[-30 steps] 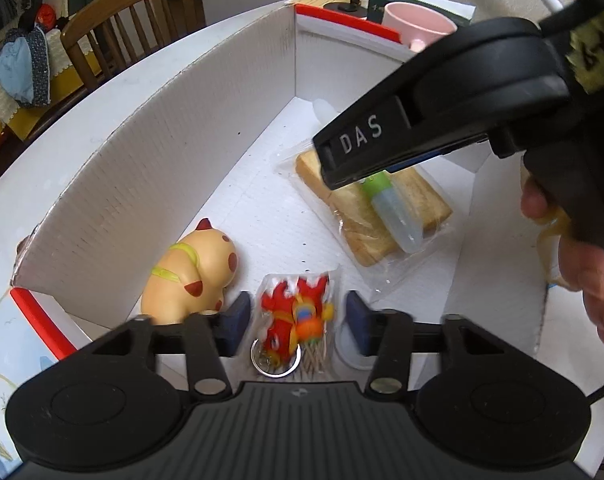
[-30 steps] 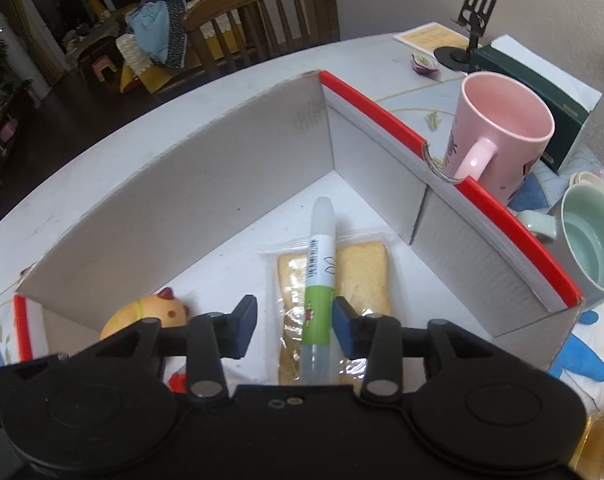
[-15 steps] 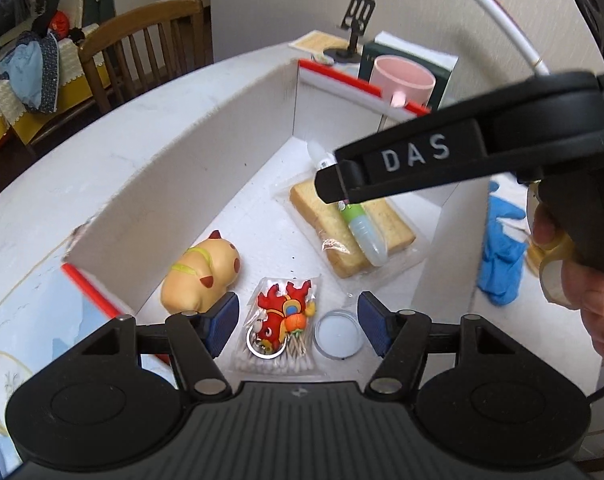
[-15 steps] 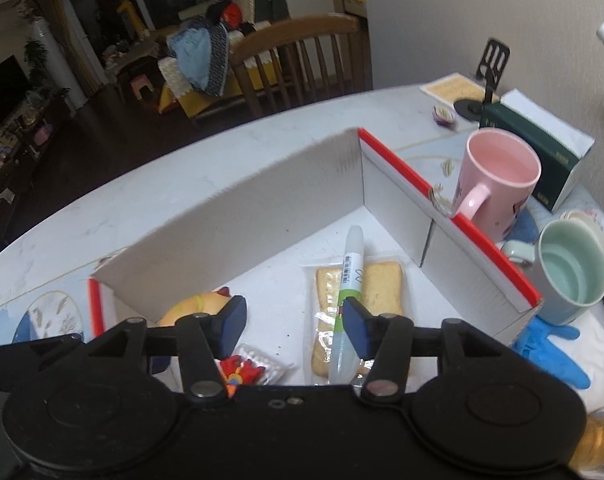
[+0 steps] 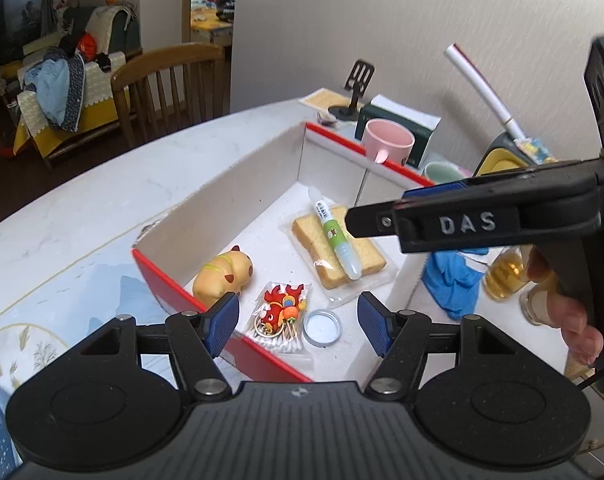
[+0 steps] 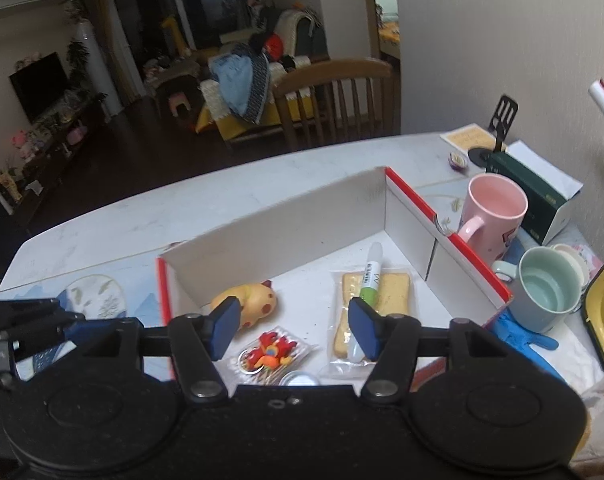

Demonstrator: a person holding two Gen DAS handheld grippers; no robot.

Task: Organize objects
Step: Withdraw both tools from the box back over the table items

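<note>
Inside the cardboard box [image 6: 285,236]: glue pen [image 6: 369,276] lying across wrapped toast [image 6: 394,292]; yellow toy [image 6: 257,300]; red charm packet [image 6: 271,352]; lid [image 5: 322,327]. Left gripper [image 5: 297,322] wide, empty. Right gripper [image 6: 291,326] just opening, nothing between its jaws.

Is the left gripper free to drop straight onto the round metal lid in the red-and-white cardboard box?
Probably yes. The left gripper is open and empty above the round metal lid, which lies uncovered on the red-and-white cardboard box floor beside the cotton swab packet. Right gripper hovers farther back.
</note>
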